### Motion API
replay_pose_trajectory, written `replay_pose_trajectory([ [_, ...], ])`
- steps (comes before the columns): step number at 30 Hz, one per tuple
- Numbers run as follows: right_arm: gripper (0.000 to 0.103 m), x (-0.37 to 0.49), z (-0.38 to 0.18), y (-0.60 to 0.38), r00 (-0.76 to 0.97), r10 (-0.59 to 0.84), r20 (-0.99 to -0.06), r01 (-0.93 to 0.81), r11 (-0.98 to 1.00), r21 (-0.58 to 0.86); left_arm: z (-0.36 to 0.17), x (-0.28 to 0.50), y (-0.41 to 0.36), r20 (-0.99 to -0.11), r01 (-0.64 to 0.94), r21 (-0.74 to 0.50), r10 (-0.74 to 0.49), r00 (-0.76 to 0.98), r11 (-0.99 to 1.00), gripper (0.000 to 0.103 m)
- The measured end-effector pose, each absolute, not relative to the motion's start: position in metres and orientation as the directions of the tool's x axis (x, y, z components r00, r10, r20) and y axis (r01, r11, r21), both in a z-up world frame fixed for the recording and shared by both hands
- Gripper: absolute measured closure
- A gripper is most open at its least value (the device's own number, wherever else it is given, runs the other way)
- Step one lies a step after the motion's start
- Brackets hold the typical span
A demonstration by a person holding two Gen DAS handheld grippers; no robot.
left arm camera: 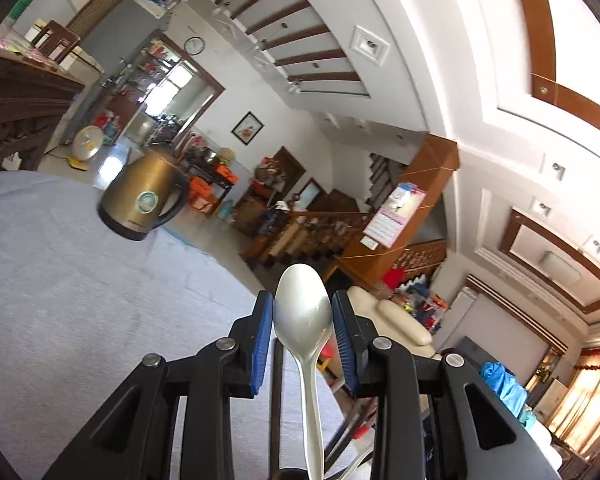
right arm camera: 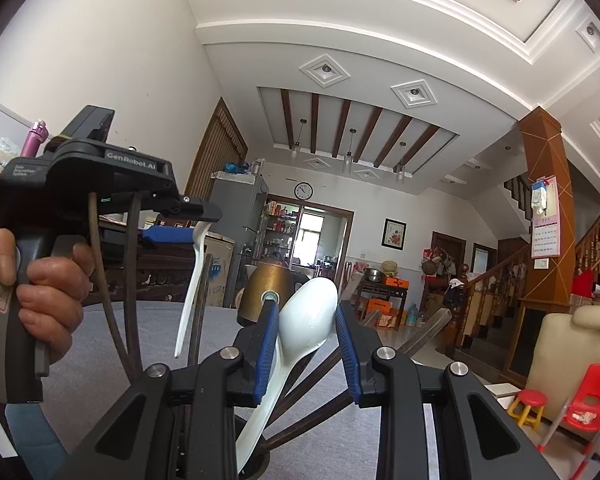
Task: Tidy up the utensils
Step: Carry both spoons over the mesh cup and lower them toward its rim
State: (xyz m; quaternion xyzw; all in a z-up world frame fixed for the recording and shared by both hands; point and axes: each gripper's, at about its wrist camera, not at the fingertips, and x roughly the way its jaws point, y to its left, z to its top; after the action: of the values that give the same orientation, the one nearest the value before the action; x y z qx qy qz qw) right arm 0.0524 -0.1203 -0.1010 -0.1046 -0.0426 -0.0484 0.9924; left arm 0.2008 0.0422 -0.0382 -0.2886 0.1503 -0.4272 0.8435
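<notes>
My left gripper [left arm camera: 302,300] is shut on the bowl of a pale white spoon [left arm camera: 303,320], whose handle runs back toward the camera. In the right wrist view a hand [right arm camera: 40,280] holds that left gripper [right arm camera: 204,226], with the spoon's handle [right arm camera: 188,304] hanging down from its blue pads. My right gripper [right arm camera: 306,312] is shut on the bowl of a second white spoon [right arm camera: 308,304], which sits tilted between the pads. Its handle slants down to the bottom edge. Several dark chopsticks [right arm camera: 320,376] fan out from the same spot below. What they stand in is hidden.
A gold electric kettle [left arm camera: 140,204] [right arm camera: 266,280] stands on the round table with a grey cloth [left arm camera: 80,280] [right arm camera: 148,320], ahead of both grippers. Cables [right arm camera: 112,300] hang from the left gripper. A cream sofa [right arm camera: 572,344] and small red stools [right arm camera: 532,404] stand past the table.
</notes>
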Motion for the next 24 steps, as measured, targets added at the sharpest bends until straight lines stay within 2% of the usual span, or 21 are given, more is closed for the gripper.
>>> replay_pose_trajectory([
  [6,0.071,0.046,-0.105,-0.12,0.99,-0.098,0.1,0.117,0.972,-0.206,-0.027,0.206,0.043,-0.019,0.636,-0.61,-0.81,0.586,0.474,0.071],
  [11,0.071,0.043,-0.1,-0.12,0.989,-0.098,0.11,0.119,0.973,-0.199,-0.008,0.212,0.03,-0.069,0.699,-0.482,-0.818,0.571,0.528,0.071],
  [15,0.071,0.038,-0.103,-0.118,0.988,-0.097,0.117,0.119,0.972,-0.202,-0.016,0.216,0.027,-0.105,0.721,-0.447,-0.831,0.546,0.53,0.071],
  [19,0.071,0.041,-0.103,-0.119,0.989,-0.101,0.104,0.12,0.973,-0.199,-0.025,0.212,0.037,-0.049,0.732,-0.49,-0.853,0.519,0.474,0.071],
  [24,0.071,0.043,-0.101,-0.122,0.991,-0.105,0.08,0.118,0.977,-0.176,-0.02,0.215,0.042,-0.027,0.734,-0.51,-0.861,0.507,0.448,0.071],
])
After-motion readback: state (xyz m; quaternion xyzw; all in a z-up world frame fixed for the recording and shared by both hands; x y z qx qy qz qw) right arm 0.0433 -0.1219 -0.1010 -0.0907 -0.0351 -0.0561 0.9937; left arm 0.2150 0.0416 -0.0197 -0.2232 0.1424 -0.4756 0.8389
